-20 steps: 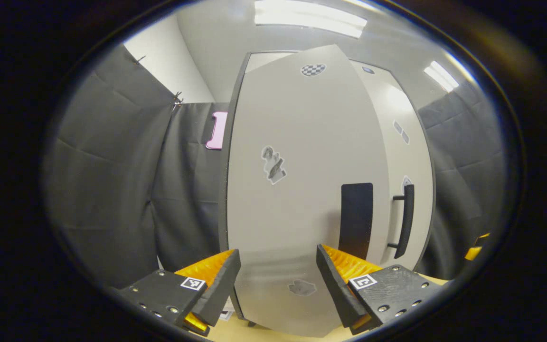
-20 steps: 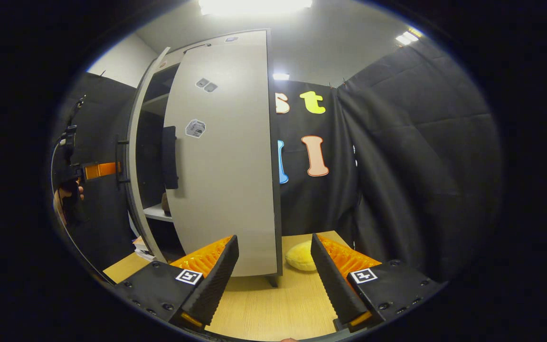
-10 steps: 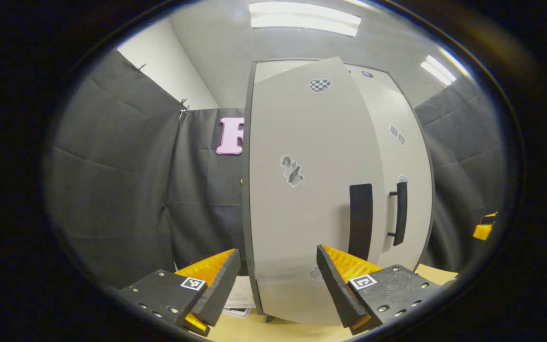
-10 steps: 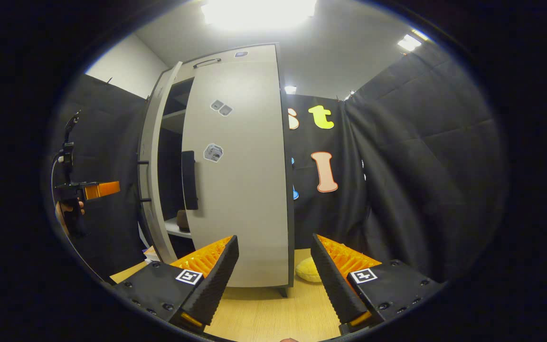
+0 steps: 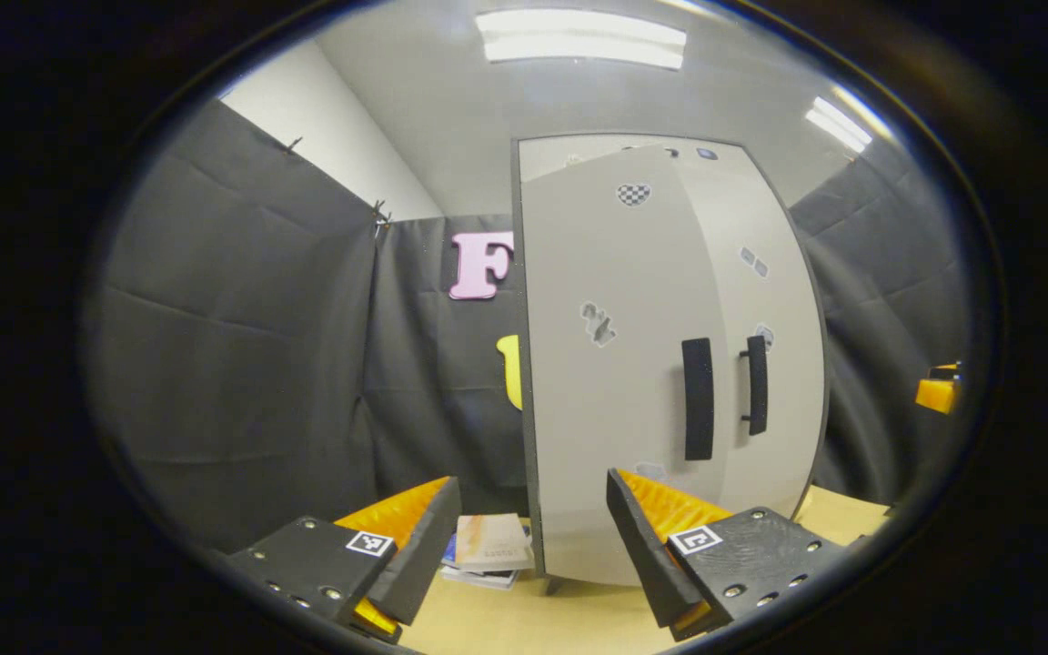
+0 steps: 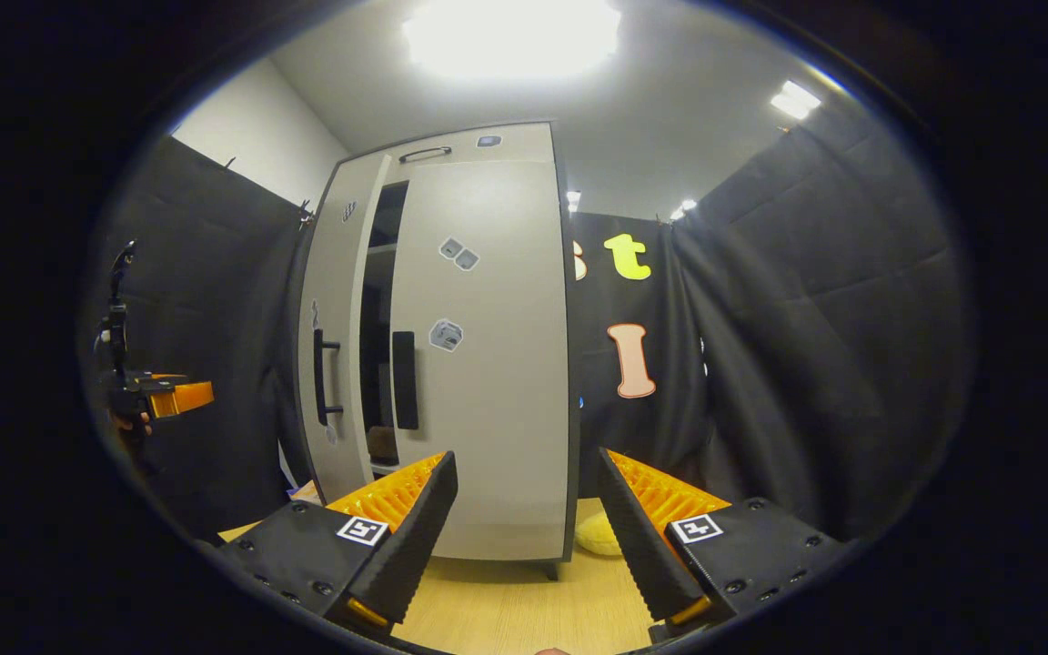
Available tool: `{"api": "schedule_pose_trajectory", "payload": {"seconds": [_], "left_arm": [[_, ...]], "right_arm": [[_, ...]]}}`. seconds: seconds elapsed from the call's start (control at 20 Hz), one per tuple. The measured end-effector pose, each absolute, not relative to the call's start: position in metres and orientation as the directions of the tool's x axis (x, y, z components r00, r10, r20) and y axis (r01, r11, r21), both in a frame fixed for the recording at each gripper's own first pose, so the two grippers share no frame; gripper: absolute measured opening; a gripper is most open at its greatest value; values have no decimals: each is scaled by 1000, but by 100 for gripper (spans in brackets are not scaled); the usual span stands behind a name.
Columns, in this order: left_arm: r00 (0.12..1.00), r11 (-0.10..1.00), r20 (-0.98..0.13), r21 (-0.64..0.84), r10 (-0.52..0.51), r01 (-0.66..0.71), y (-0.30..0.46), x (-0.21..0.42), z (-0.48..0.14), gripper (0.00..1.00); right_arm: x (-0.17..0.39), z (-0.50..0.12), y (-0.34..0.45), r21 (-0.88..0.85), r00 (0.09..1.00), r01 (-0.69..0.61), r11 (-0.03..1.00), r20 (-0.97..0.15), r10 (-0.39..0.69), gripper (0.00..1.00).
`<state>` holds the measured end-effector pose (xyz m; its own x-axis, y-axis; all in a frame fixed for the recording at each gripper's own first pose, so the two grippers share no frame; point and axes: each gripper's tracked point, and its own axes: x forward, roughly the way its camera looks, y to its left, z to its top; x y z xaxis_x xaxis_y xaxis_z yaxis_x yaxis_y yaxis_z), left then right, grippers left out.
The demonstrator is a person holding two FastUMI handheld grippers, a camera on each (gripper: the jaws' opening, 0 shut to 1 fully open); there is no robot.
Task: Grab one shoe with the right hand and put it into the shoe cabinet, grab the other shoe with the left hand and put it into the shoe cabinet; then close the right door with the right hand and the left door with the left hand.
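The shoe cabinet fills mid-frame in the right gripper view, its left door ajar, a dark gap beside the right door. Both left gripper and right gripper have jaws apart, empty. Risk: the left door, unlatched, could swing back open and leave the task unfinished.

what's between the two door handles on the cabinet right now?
In the right gripper view, a dark open gap with shelves inside separates the left door's handle from the right door's handle.
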<state>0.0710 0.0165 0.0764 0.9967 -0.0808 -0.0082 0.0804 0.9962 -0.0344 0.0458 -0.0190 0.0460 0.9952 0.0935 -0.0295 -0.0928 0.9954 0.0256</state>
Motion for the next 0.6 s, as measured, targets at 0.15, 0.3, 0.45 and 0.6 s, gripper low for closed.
{"api": "schedule_pose_trajectory", "payload": {"seconds": [0.15, 0.3, 0.45, 0.6], "left_arm": [[998, 998, -11, -21, -62, 62, 27, 55, 73, 100], [997, 998, -26, -17, -67, 67, 30, 42, 63, 100], [997, 998, -46, 3, -69, 69, 33, 29, 51, 100], [996, 998, -62, 11, -66, 67, 33, 19, 42, 93]], "right_arm": [[39, 50, -18, 0, 996, -93, 996, -14, 93, 92], [38, 53, -19, -17, 996, -88, 996, -2, 88, 92], [23, 52, -21, -20, 997, -79, 997, 3, 79, 93], [18, 53, -23, -5, 997, -70, 998, 18, 70, 97]]}}
